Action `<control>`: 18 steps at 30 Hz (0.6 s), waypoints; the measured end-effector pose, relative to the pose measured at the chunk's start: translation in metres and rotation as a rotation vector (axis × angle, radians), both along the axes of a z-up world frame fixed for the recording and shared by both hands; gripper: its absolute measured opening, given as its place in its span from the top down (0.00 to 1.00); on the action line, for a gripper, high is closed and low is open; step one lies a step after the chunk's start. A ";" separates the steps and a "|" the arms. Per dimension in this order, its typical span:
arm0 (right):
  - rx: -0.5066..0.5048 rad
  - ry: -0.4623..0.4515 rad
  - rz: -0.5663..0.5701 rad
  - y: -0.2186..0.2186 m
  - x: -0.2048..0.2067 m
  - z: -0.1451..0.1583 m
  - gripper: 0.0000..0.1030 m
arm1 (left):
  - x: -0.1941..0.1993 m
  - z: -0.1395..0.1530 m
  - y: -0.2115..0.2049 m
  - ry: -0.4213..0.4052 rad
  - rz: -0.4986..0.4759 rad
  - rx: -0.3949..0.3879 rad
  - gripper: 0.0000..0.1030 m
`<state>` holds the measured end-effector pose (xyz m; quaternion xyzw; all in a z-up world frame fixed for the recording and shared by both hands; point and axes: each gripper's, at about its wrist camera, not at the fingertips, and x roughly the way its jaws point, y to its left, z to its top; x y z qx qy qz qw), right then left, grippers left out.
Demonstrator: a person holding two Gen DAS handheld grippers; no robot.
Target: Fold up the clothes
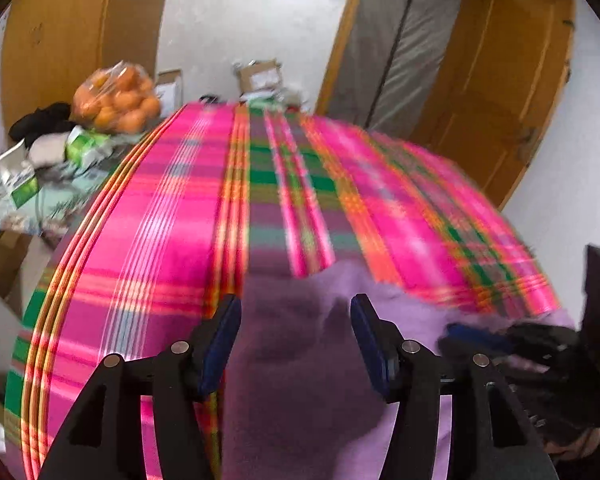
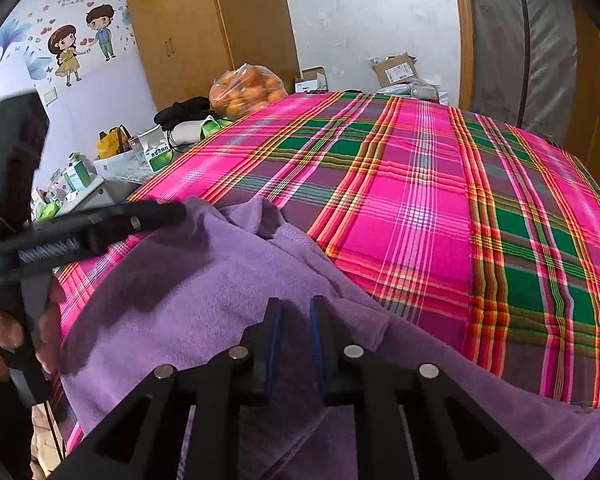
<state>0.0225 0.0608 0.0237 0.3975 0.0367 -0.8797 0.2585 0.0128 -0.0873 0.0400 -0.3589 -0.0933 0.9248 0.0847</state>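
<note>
A purple towel (image 1: 300,380) lies rumpled on the near part of a bed with a pink and green plaid sheet (image 1: 172,220). My left gripper (image 1: 296,320) stands open just above the towel, its blue-padded fingers wide apart with nothing clamped between them. In the right wrist view the same left gripper (image 2: 172,212) reaches in from the left over the towel's far left corner, held by a hand (image 2: 4,328). My right gripper (image 2: 296,316) has its jaws nearly together on a raised fold of the purple towel (image 2: 220,288). It also appears, blurred, as the right gripper (image 1: 460,334) at the towel's right edge.
A side table (image 2: 100,196) left of the bed carries a bag of oranges (image 2: 248,92), green and white cartons (image 2: 156,152) and dark clothing (image 2: 180,114). Cardboard boxes (image 2: 396,68) sit past the bed's far end. A wooden wardrobe (image 2: 204,28) and a door (image 1: 500,100) stand behind.
</note>
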 end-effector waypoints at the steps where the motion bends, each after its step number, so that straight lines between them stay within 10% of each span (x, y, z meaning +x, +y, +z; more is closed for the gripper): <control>1: -0.001 -0.001 0.000 0.000 0.000 0.000 0.86 | -0.003 -0.003 0.004 -0.011 -0.012 -0.007 0.43; 18: -0.040 -0.022 -0.001 0.002 0.000 0.002 0.86 | 0.018 0.000 0.006 0.031 -0.101 0.054 0.43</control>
